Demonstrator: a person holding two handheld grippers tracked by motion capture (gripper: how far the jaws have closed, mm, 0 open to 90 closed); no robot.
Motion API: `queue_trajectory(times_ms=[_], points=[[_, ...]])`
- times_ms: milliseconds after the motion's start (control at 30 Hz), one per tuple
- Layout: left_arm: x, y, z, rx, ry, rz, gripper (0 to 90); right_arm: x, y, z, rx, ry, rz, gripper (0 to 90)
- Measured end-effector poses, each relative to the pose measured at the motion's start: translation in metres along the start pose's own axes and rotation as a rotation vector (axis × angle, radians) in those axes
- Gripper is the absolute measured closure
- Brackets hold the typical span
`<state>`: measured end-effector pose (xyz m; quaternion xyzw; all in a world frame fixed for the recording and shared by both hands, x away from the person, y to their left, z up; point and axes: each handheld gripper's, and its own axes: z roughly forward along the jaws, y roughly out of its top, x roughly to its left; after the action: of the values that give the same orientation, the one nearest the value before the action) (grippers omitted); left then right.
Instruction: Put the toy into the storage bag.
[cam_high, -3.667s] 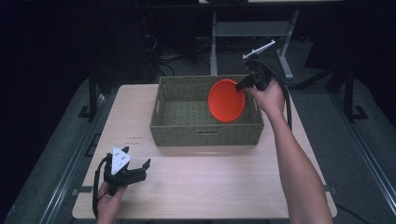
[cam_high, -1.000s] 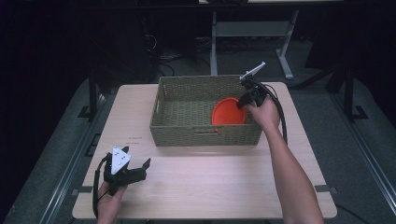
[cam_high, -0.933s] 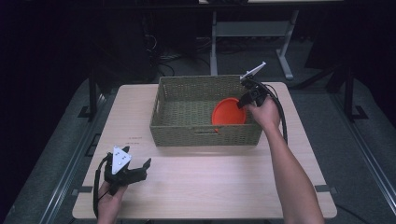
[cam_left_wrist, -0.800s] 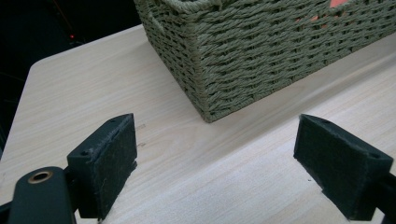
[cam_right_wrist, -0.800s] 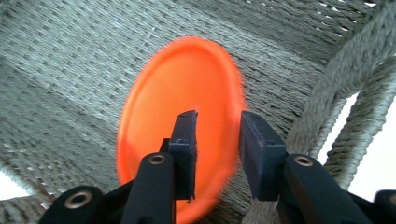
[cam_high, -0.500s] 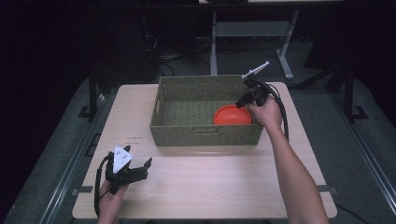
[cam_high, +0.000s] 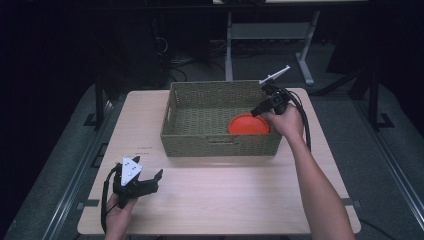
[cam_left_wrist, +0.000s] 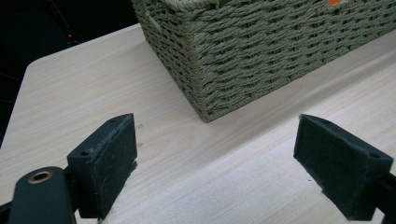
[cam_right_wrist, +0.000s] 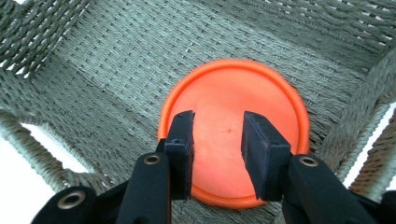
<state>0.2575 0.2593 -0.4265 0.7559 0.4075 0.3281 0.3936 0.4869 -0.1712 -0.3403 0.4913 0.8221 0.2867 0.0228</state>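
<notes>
Right gripper (cam_right_wrist: 217, 154) hangs over the orange disc (cam_right_wrist: 233, 126) lying flat in the wicker basket (cam_high: 220, 142), jaws just parting, nothing pinched; lifting carelessly could snag the weave.

An orange plate (cam_right_wrist: 233, 130) lay in an olive-green woven basket (cam_high: 200, 107) on a pale wood-grain table (cam_high: 225, 200). Both grippers were black, the left gripper (cam_high: 145, 182) topped by a light grey plate.
</notes>
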Motion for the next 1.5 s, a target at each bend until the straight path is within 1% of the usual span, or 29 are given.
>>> queue_trajectory(times_ms=[33,67,133,233,300,367,400,433,600,633,667,833,900,1000,1100,1167,1267,1400,1500], points=[[0.000,0.000,0.000,-0.002,0.001,0.002,12.8,0.001,0.000,-0.002,-0.001,0.002,0.003,62.9],[0.000,0.000,-0.001,-0.002,0.002,-0.001,12.8,0.001,-0.001,-0.005,-0.009,0.019,0.003,61.5],[0.000,0.000,-0.001,-0.005,0.000,-0.002,12.7,0.002,-0.002,-0.008,-0.022,0.025,-0.005,60.1],[-0.001,0.000,-0.001,-0.006,0.000,-0.001,12.8,0.002,-0.004,-0.013,-0.047,0.050,0.004,58.5],[-0.001,0.000,-0.001,-0.009,-0.003,0.005,12.8,0.002,-0.006,-0.015,-0.054,0.053,0.004,58.2],[-0.002,0.000,-0.001,-0.002,-0.004,0.007,12.8,0.001,-0.009,-0.019,-0.061,0.066,0.004,56.2],[-0.002,0.000,0.000,-0.002,-0.005,0.008,12.8,0.000,-0.010,-0.020,-0.066,0.061,-0.003,55.1],[-0.002,0.000,0.000,-0.008,-0.006,-0.001,12.8,0.000,-0.011,-0.022,-0.069,0.066,-0.003,54.9],[0.000,0.000,0.000,-0.004,-0.003,-0.005,12.8,-0.001,-0.017,-0.026,-0.070,0.084,-0.008,51.0],[0.001,0.000,0.000,-0.008,-0.004,-0.009,12.8,-0.001,-0.020,-0.029,-0.079,0.099,-0.010,47.6],[0.001,0.000,0.000,-0.010,-0.003,-0.015,12.8,-0.001,-0.021,-0.030,-0.078,0.108,-0.008,46.9],[0.001,0.000,0.000,-0.004,-0.001,-0.015,12.8,0.001,-0.029,-0.038,-0.096,0.129,-0.024,43.6],[0.000,0.000,-0.001,-0.007,-0.002,-0.007,12.8,0.003,-0.032,-0.042,-0.110,0.144,-0.032,42.9],[0.000,0.000,0.000,-0.006,-0.002,-0.008,12.8,0.008,-0.038,-0.047,-0.128,0.155,-0.062,39.6],[0.000,0.000,0.000,-0.005,-0.001,-0.011,12.8,0.013,-0.044,-0.052,-0.124,0.163,-0.082,37.2],[0.001,-0.001,-0.001,-0.007,0.000,-0.009,12.8,0.015,-0.048,-0.055,-0.127,0.182,-0.091,34.6],[0.001,-0.001,-0.001,-0.005,0.001,-0.012,12.8,0.016,-0.056,-0.059,-0.135,0.212,-0.102,33.4],[0.000,0.000,-0.001,-0.006,0.000,-0.010,12.8,0.018,-0.066,-0.063,-0.142,0.226,-0.113,32.1],[0.000,0.000,-0.001,-0.006,0.001,-0.007,12.8,0.020,-0.073,-0.064,-0.134,0.230,-0.123,30.9]])
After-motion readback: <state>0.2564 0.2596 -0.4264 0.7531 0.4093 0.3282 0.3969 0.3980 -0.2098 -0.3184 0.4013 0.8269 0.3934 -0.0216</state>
